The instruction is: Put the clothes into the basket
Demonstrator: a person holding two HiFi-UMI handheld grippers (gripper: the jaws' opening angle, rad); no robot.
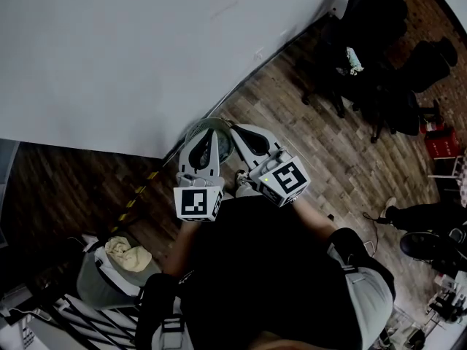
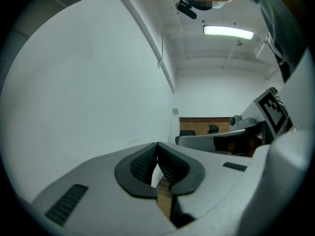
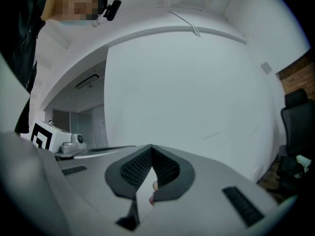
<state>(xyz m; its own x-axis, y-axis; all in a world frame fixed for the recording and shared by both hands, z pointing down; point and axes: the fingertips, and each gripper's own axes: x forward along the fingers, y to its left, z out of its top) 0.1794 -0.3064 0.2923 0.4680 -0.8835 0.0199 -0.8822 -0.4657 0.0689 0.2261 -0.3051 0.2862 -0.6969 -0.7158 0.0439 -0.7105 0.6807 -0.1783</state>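
Observation:
In the head view a person in a black top holds both grippers level, side by side, pointing at a white wall [image 1: 109, 57]. My left gripper [image 1: 207, 127] is shut with nothing between its pads, and its tips [image 2: 157, 145] meet in front of the wall. My right gripper [image 1: 241, 130] is shut and empty as well, its tips [image 3: 150, 147] closed together. A grey basket [image 1: 91, 289] stands on the floor at the lower left, behind the person's left arm. A pale yellow cloth [image 1: 128, 254] lies bunched at its top. Neither gripper is near the basket.
Wood-plank floor [image 1: 328, 152] runs to the right of the wall. Black office chairs [image 1: 379, 42] crowd the upper right, with a red crate [image 1: 443, 146] beside them. A yellow-black tape strip [image 1: 139, 195] marks the floor near the wall corner. Clutter lies at the lower right.

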